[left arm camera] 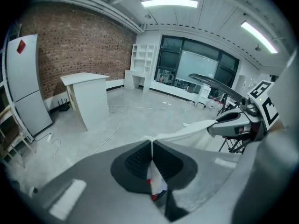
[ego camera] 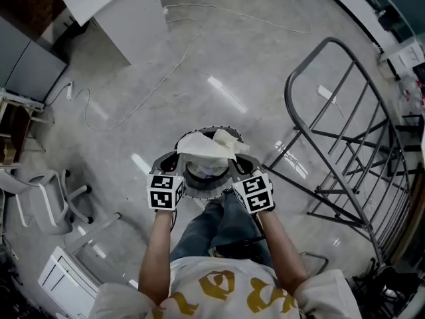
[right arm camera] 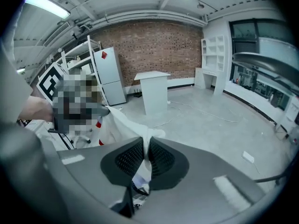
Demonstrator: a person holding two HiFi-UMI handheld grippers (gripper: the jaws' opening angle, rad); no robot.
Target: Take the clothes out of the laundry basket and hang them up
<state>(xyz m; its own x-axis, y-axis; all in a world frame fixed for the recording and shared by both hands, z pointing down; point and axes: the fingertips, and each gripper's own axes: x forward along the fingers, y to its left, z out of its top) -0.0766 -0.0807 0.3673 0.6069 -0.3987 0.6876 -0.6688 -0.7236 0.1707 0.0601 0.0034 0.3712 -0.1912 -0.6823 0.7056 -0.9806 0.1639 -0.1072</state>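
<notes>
While the cloth [ego camera: 207, 145] is hanging limp, it is looking light and soft, so I judge its edges the surest places to pinch. Already the left claw [left arm camera: 152, 146] is clamping its 9 o'clock edge and the right claw [right arm camera: 145, 146] its 3 o'clock edge, holding it above the basket [ego camera: 199, 193]; the rack [ego camera: 332, 131] is standing at 3 o'clock.

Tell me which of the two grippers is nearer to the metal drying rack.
The right gripper: the drying rack stands to its right, while the left gripper is across the white garment that both grip.
</notes>
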